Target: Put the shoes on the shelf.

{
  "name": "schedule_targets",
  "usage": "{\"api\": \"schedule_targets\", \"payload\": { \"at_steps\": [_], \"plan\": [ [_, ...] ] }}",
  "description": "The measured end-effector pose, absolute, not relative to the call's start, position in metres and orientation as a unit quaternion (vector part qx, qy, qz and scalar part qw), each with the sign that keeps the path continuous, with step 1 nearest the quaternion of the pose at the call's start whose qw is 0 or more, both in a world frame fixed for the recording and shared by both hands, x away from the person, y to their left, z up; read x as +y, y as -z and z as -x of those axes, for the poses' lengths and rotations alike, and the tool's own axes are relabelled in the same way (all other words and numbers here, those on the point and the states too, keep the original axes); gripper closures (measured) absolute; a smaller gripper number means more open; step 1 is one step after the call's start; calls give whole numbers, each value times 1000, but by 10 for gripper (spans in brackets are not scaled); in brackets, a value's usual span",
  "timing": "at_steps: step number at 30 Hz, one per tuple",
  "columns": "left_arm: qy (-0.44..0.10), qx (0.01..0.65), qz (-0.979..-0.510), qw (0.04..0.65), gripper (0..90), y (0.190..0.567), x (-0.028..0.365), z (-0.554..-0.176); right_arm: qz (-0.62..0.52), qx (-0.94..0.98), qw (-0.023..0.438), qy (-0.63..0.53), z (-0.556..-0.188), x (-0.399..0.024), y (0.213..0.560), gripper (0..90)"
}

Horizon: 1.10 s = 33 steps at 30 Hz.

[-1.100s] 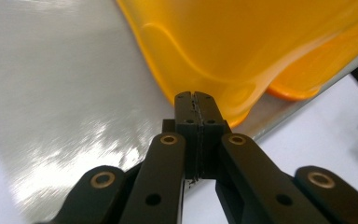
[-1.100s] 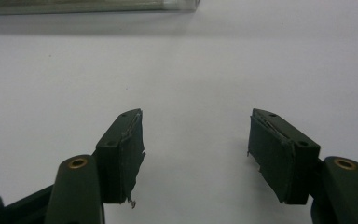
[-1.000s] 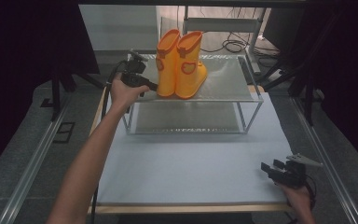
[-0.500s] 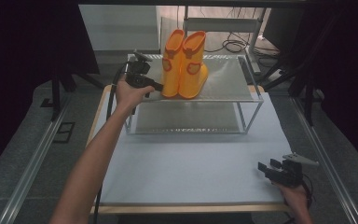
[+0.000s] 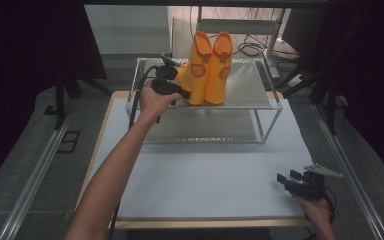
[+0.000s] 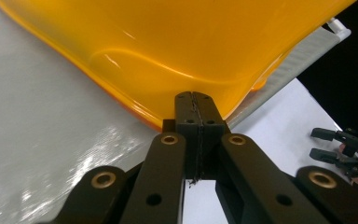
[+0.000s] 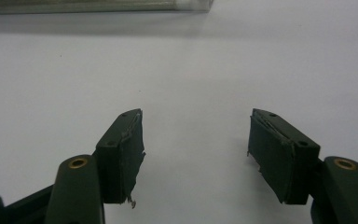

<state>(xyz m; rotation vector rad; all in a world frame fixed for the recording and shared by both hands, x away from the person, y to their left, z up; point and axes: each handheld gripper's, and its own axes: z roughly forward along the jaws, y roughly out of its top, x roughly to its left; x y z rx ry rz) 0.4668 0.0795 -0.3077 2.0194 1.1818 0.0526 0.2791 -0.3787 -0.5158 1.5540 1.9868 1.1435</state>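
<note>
On the top shelf of a metal rack [image 5: 260, 100] at the far edge of the table [image 5: 205, 180], 2 orange boots [image 5: 207, 70] stand upright side by side. The left gripper [image 5: 182, 93] touches the left boot's toe. The right gripper [image 5: 286, 181] rests near the table's near right corner.

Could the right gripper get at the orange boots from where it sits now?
Probably not without a long move. The right gripper rests open at the table's near right corner, while the orange boots stand on the wire shelf at the far side, beside the left gripper.
</note>
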Motion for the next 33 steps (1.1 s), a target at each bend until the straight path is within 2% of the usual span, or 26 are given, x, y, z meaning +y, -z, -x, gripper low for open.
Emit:
{"api": "schedule_targets", "payload": {
  "at_steps": [5, 9, 18, 24, 33],
  "plan": [
    [-12, 465, -793, 395, 897, 309, 86, -467, -551, 705, 186, -406, -278, -380, 516, 350],
    [-16, 462, -793, 397, 857, 311, 91, -465, -552, 704, 187, -405, -278, -381, 516, 350],
    [-33, 448, -797, 403, 625, 312, 102, -458, -556, 701, 186, -405, -277, -383, 516, 350],
    [-41, 439, -797, 412, 539, 308, 116, -443, -556, 701, 187, -405, -277, -383, 516, 351],
    [-45, 423, -796, 431, 524, 305, 136, -417, -556, 702, 189, -402, -277, -384, 517, 351]
  ]
}}
